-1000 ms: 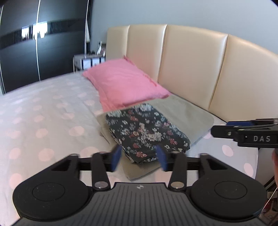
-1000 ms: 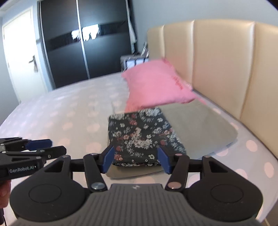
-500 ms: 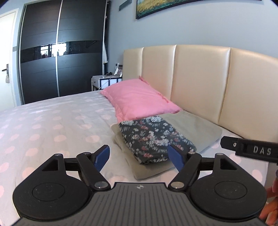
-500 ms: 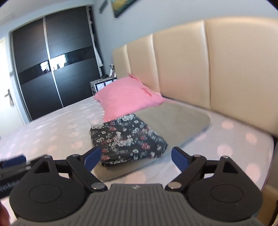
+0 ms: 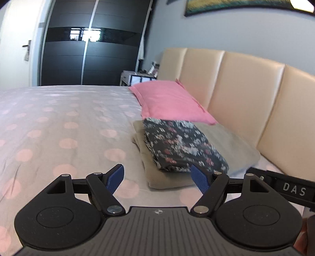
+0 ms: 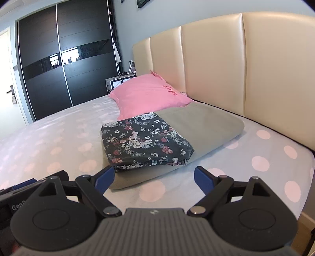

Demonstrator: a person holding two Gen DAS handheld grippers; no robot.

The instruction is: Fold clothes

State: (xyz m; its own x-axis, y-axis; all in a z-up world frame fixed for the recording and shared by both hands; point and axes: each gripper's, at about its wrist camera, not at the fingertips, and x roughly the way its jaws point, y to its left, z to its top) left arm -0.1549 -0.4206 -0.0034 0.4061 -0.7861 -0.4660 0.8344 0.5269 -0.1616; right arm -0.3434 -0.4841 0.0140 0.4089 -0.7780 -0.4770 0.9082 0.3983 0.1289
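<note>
Both black grippers, the left gripper [image 5: 157, 178] and right gripper [image 6: 154, 177], carry blue pads, silver screws, and white, partly hidden lettering.

- I see the floral garment [image 5: 183, 145] smeared by motion blur in my left view.
- The framed picture [image 5: 236, 7] is cut off by the top edge.
- Items on the nightstand [image 6: 118, 82] are too small to tell.
- The floral garment hides part of the grey folded cloth [image 6: 200, 126].

Floral folded garment [image 5: 183, 145], L gripper [image 5: 157, 177] empty
</note>
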